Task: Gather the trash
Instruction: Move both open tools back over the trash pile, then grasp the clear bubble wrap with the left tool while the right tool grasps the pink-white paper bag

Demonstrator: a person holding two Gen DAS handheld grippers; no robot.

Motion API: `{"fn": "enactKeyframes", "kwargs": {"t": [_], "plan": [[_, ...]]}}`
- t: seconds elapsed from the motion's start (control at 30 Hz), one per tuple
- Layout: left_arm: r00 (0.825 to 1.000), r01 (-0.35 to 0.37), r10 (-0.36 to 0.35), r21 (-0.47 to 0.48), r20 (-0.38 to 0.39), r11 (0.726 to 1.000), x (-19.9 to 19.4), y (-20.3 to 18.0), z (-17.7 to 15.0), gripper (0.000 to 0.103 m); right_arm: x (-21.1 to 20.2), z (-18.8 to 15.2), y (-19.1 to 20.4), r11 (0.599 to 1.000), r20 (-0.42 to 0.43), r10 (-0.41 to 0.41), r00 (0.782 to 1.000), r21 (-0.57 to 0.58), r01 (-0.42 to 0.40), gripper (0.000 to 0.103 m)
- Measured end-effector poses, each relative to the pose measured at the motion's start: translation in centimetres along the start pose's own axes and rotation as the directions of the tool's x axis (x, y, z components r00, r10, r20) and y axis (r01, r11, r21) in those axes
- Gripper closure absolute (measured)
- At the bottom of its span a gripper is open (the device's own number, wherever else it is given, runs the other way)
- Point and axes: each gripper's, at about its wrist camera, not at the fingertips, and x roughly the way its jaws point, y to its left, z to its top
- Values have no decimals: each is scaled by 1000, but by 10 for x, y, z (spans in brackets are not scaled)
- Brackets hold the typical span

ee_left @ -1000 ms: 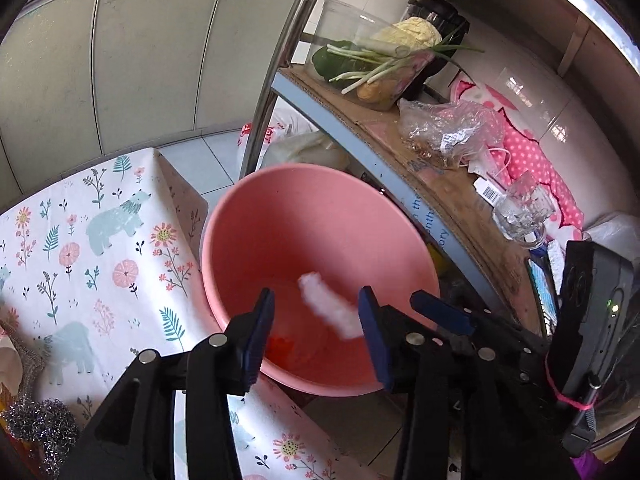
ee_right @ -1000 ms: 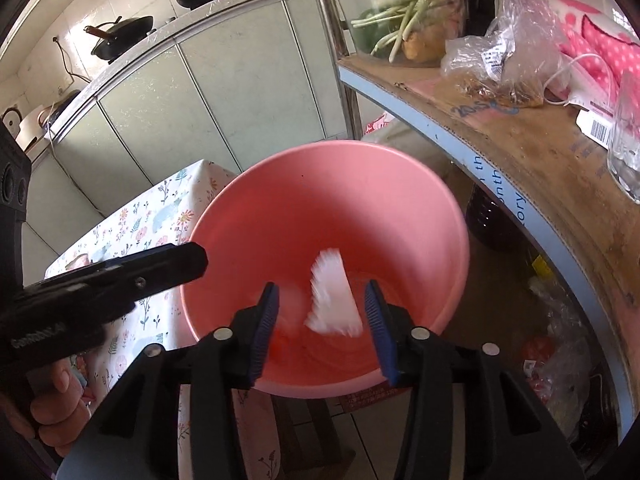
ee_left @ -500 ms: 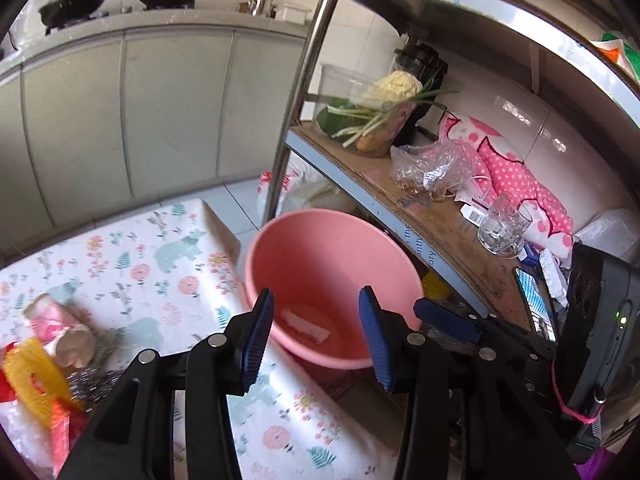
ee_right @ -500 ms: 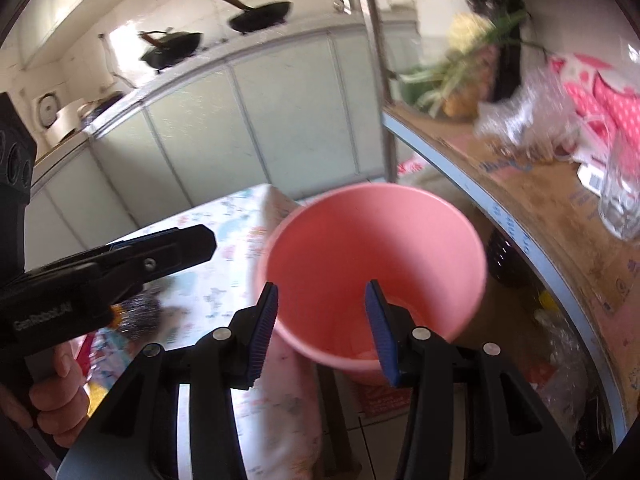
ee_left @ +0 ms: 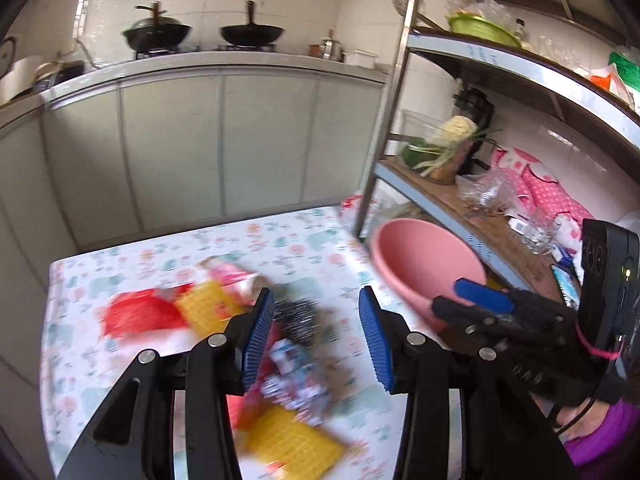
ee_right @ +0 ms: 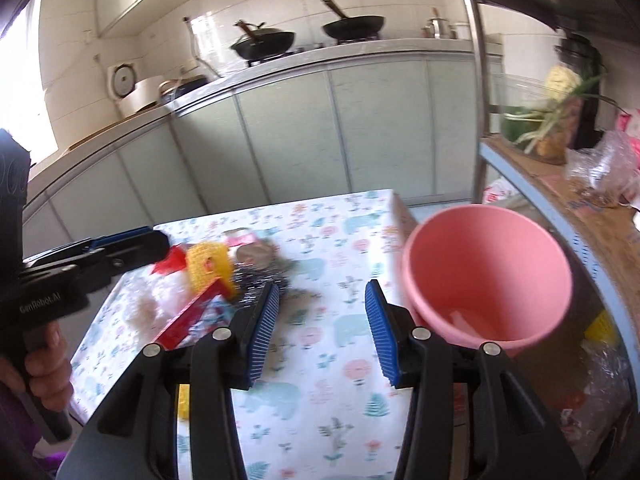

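Observation:
A pink bin (ee_left: 424,264) stands off the table's right edge; in the right wrist view the bin (ee_right: 488,272) holds a white scrap (ee_right: 460,318). Trash lies on the patterned tablecloth (ee_right: 340,232): a red wrapper (ee_left: 138,314), yellow mesh pieces (ee_left: 206,310), a steel scourer (ee_left: 298,320), a printed packet (ee_left: 296,380) and a pink-and-white cup (ee_right: 246,246). My left gripper (ee_left: 316,338) is open and empty above the scourer. My right gripper (ee_right: 322,328) is open and empty over bare tablecloth, left of the bin.
A metal shelf rack (ee_left: 472,208) with vegetables, a plastic bag and a glass stands right of the bin. Its upright post (ee_right: 480,92) rises by the table corner. Kitchen cabinets (ee_left: 200,144) with two woks line the back.
Both grippers pulled back and up from over the bin and swung left towards the table. The white scrap that was falling now lies in the bin.

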Motion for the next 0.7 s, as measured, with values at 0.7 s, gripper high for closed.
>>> {"fn": "enactKeyframes", "kwargs": {"t": [0.7], "plan": [[978,-169,142,-175,-155,970,-2,128,-77,60,44,-12,38,989,-112,131,985,-48,-137,57]]}}
